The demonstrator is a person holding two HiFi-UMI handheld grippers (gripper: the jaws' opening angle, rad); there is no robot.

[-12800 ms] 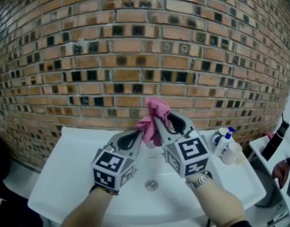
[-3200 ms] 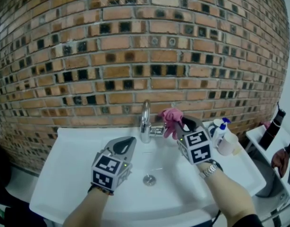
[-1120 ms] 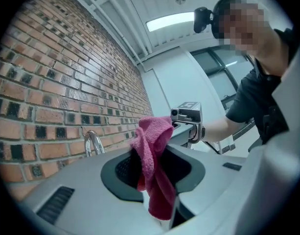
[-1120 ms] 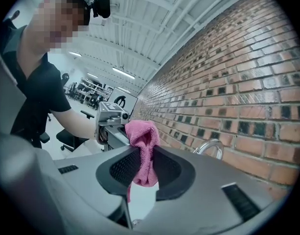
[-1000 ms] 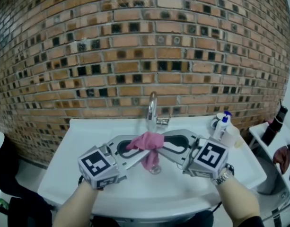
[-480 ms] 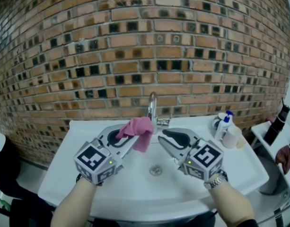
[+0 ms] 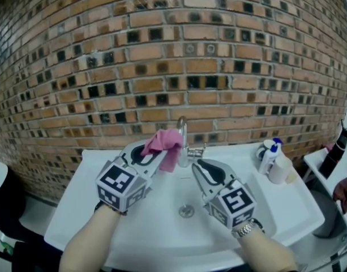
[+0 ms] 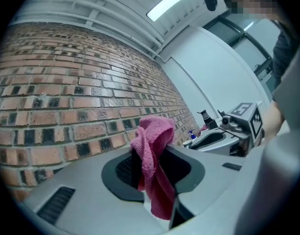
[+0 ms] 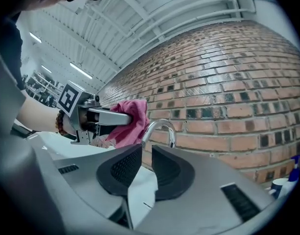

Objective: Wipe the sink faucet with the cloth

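The left hand-held gripper point(image 7: 148, 153) is clamped on the pink cloth point(image 7: 166, 143), which hangs just beside the faucet point(image 7: 183, 130) at the back of the white sink point(image 7: 77, 203). The right hand-held gripper point(image 7: 206, 173) is over the basin, its jaws closing with nothing between them.

The sink point(image 7: 88, 208) stands against the brick wall point(image 7: 173, 50), with the faucet point(image 7: 183, 134) at the middle of its back rim and the drain point(image 7: 186, 211) before it. The cloth point(image 7: 165, 143) hangs from my left hand-held gripper point(image 7: 152, 152), just left of the faucet. My right hand-held gripper point(image 7: 199, 166), jaws closing with nothing between them, is over the basin, right of the drain. Bottles point(image 7: 268, 156) stand at the back right corner.
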